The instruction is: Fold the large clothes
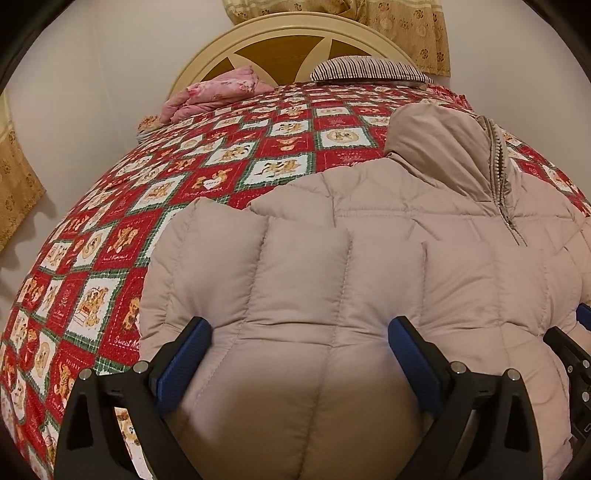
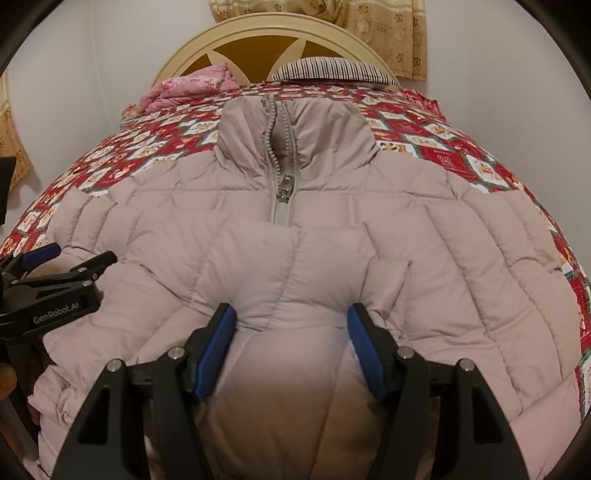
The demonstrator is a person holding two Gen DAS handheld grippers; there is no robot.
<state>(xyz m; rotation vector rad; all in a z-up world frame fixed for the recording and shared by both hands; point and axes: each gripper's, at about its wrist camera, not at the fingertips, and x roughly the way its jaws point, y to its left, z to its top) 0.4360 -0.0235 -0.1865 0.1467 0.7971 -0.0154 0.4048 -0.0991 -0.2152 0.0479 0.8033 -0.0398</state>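
A beige quilted puffer jacket [image 2: 332, 221] lies front-up on the bed, its collar pointing at the headboard and its zipper [image 2: 284, 188] closed up to the chest. The lower part is folded up over the chest. My right gripper [image 2: 291, 317] has a thick bulge of the jacket's near edge between its blue pads, which press into it. My left gripper [image 1: 299, 332] stands wider, and the jacket [image 1: 369, 229] fills its jaws from pad to pad. In the right wrist view the left gripper [image 2: 70, 264] shows at the left edge, over the jacket's side.
The red patchwork quilt [image 1: 147, 206] covers the bed. At the far end lie a pink folded blanket [image 1: 214, 92] and a striped pillow [image 1: 369, 68], below the round cream headboard [image 1: 280, 33]. Walls and gold curtains close in behind and on the left.
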